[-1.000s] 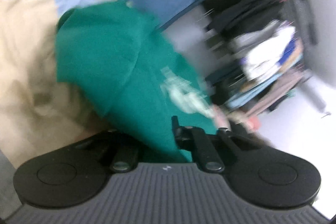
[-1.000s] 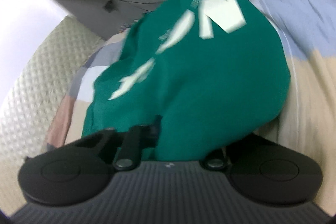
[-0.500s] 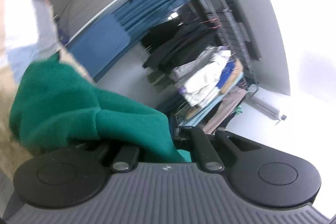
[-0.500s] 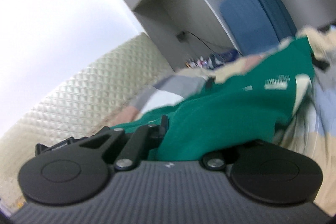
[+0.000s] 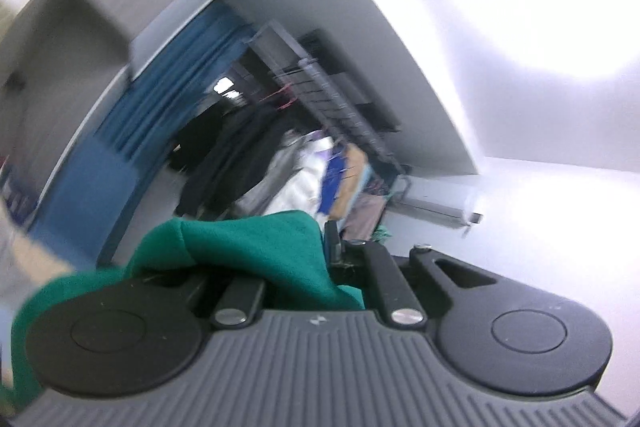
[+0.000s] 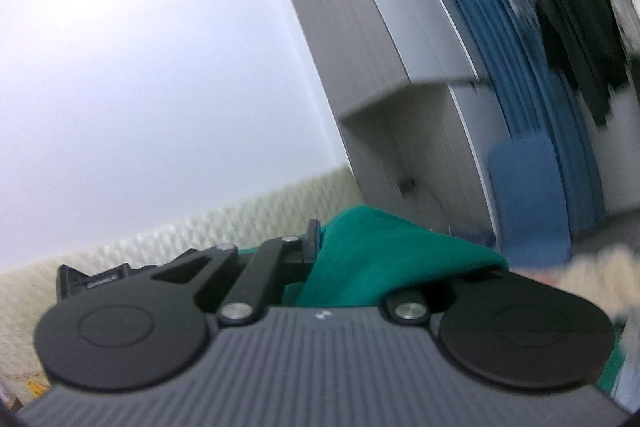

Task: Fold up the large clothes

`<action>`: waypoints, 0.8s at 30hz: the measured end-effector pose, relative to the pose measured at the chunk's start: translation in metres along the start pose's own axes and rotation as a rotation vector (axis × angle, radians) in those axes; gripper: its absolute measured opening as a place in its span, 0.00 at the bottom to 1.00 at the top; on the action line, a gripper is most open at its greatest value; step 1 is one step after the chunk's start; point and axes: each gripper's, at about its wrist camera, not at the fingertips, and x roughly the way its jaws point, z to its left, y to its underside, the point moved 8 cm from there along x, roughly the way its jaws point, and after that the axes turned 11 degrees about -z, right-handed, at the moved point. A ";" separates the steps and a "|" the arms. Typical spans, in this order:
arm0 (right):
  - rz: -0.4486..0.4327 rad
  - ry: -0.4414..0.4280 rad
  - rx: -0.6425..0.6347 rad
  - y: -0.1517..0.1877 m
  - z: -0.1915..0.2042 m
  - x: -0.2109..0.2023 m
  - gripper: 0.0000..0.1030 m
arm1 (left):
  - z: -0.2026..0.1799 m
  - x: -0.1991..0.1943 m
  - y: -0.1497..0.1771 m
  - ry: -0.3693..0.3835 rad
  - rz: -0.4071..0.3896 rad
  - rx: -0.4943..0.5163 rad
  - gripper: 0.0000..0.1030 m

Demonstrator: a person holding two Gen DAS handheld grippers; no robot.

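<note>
A green garment (image 5: 256, 247) is bunched between the fingers of my left gripper (image 5: 280, 259), which is shut on it and tilted upward toward the ceiling. The same green garment (image 6: 380, 259) drapes over my right gripper (image 6: 360, 259), which is shut on it and also points up at the wall. The cloth hangs down out of sight below both grippers. Most of the garment is hidden.
A rack of hanging clothes (image 5: 304, 167) and blue curtains (image 5: 160, 115) stand ahead in the left wrist view. A grey wardrobe (image 6: 380, 75), blue curtains (image 6: 520, 87) and a quilted headboard (image 6: 200, 231) show in the right wrist view. The bed is barely in view.
Both grippers have lifted and tilted upward with the green garment. The bed and the printed front of the garment have dropped out of view.
</note>
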 end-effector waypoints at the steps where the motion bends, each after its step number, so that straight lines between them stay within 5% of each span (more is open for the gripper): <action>1: -0.015 -0.013 -0.017 -0.016 0.007 0.001 0.10 | -0.014 0.005 -0.016 0.014 -0.009 0.011 0.05; 8: -0.068 -0.066 -0.124 -0.107 0.030 0.036 0.10 | -0.085 0.048 -0.109 0.044 -0.042 0.093 0.06; 13: -0.044 -0.034 -0.142 -0.118 0.008 0.082 0.11 | -0.073 0.083 -0.127 -0.032 -0.015 0.136 0.06; 18: 0.052 0.065 -0.104 -0.054 -0.048 0.112 0.11 | 0.024 0.119 -0.069 -0.206 0.092 0.147 0.06; 24: 0.194 0.184 -0.039 0.069 -0.147 0.160 0.11 | 0.198 0.139 0.036 -0.416 0.226 0.097 0.06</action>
